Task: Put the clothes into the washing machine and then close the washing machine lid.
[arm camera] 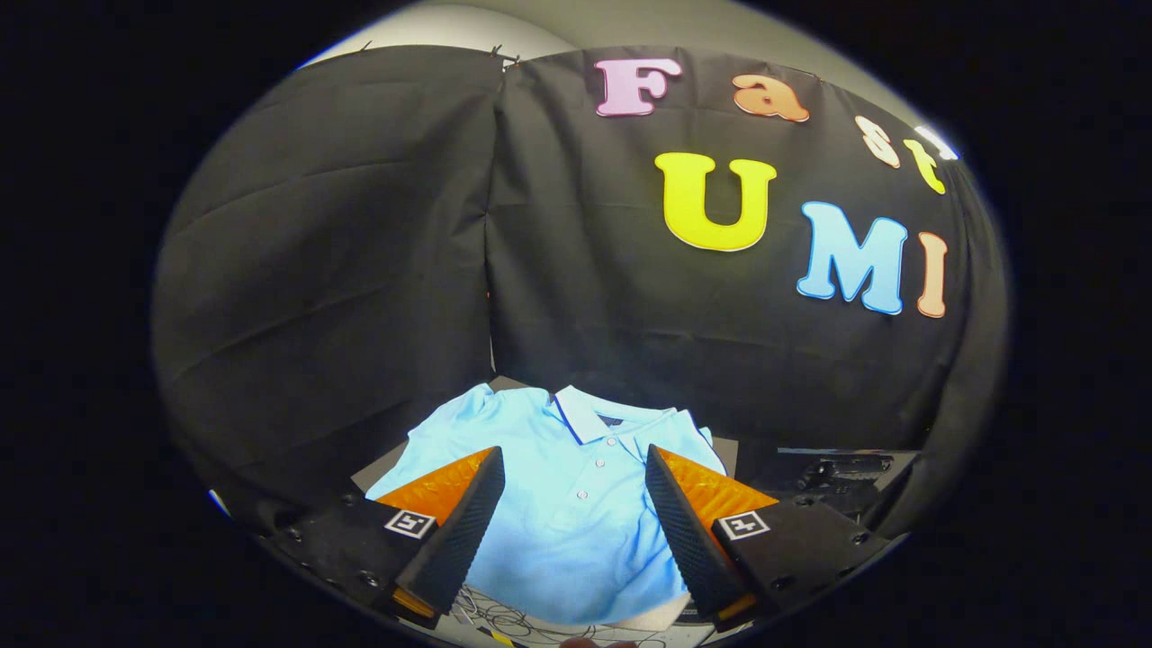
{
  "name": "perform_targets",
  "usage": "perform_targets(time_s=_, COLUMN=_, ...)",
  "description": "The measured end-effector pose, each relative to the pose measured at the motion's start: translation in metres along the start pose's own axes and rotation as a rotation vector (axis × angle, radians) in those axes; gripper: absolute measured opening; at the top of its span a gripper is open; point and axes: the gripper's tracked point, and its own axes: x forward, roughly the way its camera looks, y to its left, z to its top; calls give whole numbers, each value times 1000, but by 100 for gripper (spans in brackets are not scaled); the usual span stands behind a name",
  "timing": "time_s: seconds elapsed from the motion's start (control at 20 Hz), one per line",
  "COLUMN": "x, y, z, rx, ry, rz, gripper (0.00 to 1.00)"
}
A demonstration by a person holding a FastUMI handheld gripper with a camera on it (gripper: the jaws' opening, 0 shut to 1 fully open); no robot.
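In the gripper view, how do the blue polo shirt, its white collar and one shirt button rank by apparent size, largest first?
1. Polo shirt, spread flat between and beyond the open gripper fingers.
2. Collar.
3. Button, the smallest by far.

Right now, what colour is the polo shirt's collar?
White with a thin dark stripe, on the light blue polo shirt lying between the open fingers, seen in the gripper view.
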Motion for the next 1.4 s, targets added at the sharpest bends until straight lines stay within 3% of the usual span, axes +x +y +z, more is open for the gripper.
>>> perform_targets(time_s=0.55, x=74, y=17, z=-46, rx=-11, ry=139, rz=-44, gripper=98)
perform_targets(time_s=0.85, x=87, y=5, z=-72, rx=-8, ry=193, rz=-93, gripper=98)
perform_targets(time_s=1.4, x=91, y=5, z=-90, rx=74, ry=204, rz=-56, gripper=99)
